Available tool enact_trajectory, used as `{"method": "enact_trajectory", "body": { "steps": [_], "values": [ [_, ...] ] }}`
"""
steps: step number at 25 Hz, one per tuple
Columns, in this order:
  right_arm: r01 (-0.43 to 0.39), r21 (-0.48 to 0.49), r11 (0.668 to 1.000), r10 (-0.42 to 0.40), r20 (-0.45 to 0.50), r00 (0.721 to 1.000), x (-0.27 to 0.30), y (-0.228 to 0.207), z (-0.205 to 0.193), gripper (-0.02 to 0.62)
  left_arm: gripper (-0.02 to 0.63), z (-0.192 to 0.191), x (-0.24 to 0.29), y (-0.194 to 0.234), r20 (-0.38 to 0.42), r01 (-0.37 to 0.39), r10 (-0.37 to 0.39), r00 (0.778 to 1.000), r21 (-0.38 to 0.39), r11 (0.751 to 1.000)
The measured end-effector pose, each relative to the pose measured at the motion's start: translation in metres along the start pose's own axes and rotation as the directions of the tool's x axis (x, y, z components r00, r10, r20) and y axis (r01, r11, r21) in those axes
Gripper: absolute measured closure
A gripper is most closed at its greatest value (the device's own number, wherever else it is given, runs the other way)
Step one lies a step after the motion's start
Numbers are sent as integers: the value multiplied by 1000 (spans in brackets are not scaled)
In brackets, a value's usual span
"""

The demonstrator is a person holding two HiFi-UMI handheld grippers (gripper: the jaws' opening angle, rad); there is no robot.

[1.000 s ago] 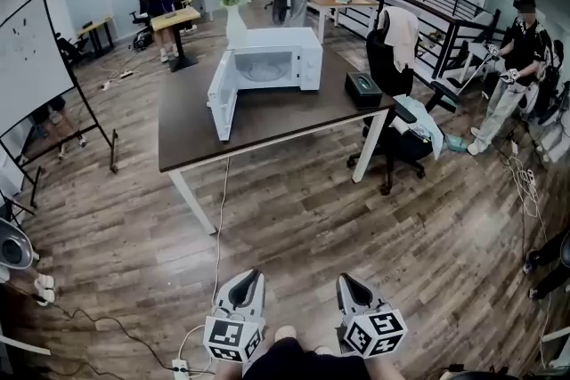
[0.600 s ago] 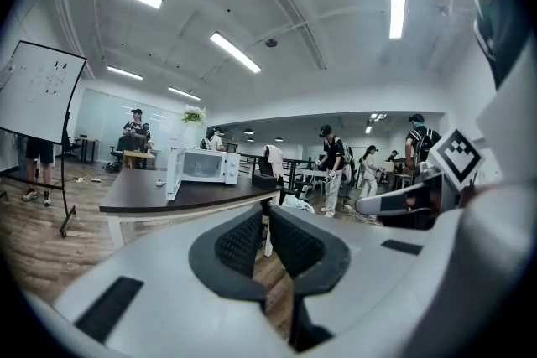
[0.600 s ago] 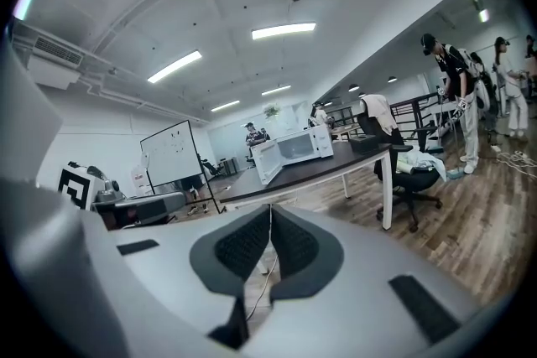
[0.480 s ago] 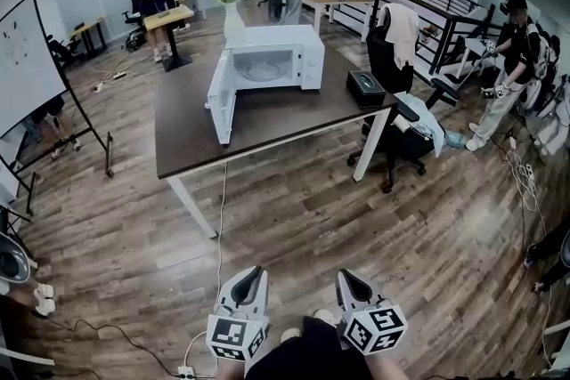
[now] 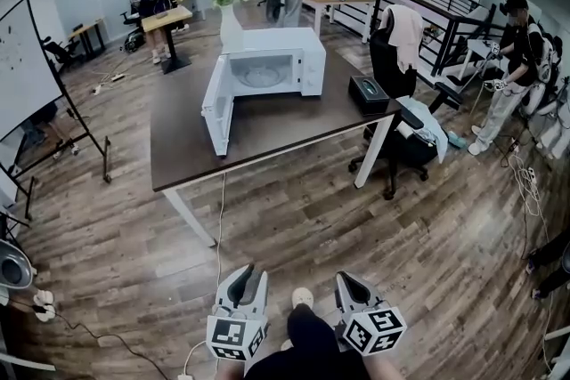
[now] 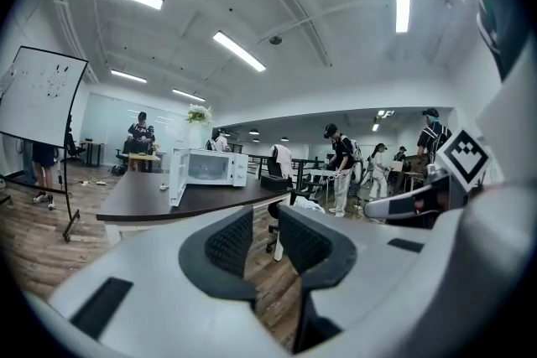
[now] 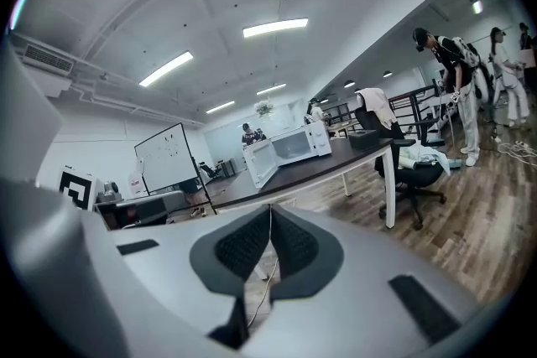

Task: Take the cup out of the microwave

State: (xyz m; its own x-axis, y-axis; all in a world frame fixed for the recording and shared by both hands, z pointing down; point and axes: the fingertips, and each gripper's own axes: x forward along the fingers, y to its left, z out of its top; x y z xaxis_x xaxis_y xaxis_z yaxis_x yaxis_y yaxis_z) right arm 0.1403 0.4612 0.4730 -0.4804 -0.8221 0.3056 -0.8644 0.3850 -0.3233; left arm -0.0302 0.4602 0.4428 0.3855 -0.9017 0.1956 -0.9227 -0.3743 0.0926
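**A:** Near end first. Gripper states?

**B:** Left gripper (image 5: 247, 270) is low in front of me. Its jaws are a sliver apart, have just been opening, and have nothing between them. Right gripper (image 5: 344, 278) has its jaws pressed together, empty.

**A:** Ground between here and the target?

**B:** Wooden floor (image 5: 356, 218). A white cable (image 5: 220, 218) drops from the worktop (image 5: 285, 125) and trails towards me, so step round it.

**A:** Target?

**B:** The microwave (image 5: 307, 58) stands on the worktop, well apart from both grippers, with its door (image 5: 216, 107) swung open to the left. The cup is presumably inside, but I can't make it out from here. Only a pale turntable (image 5: 263, 74) shows.

**A:** Method note?

**B:** My judgement is that this is the approach phase. Come in square to the cavity, right of the door. Open one gripper wide before entering and hold it level so the cup comes out upright.
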Motion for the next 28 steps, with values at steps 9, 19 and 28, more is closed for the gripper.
{"method": "enact_trajectory", "body": {
  "steps": [9,19,28],
  "values": [
    [-25,-1,1000,25,-11,1000,75,-26,36,601,455,16,77,35,-9,-9,9,1000,-13,1000],
    [-88,-9,996,88,-33,996,159,-52,72,601,401,39,150,77,16,-68,69,998,-43,997],
    [-126,-35,991,125,-41,991,215,-78,97,601,320,41,205,104,12,-111,112,994,-90,990]
  ]
}}
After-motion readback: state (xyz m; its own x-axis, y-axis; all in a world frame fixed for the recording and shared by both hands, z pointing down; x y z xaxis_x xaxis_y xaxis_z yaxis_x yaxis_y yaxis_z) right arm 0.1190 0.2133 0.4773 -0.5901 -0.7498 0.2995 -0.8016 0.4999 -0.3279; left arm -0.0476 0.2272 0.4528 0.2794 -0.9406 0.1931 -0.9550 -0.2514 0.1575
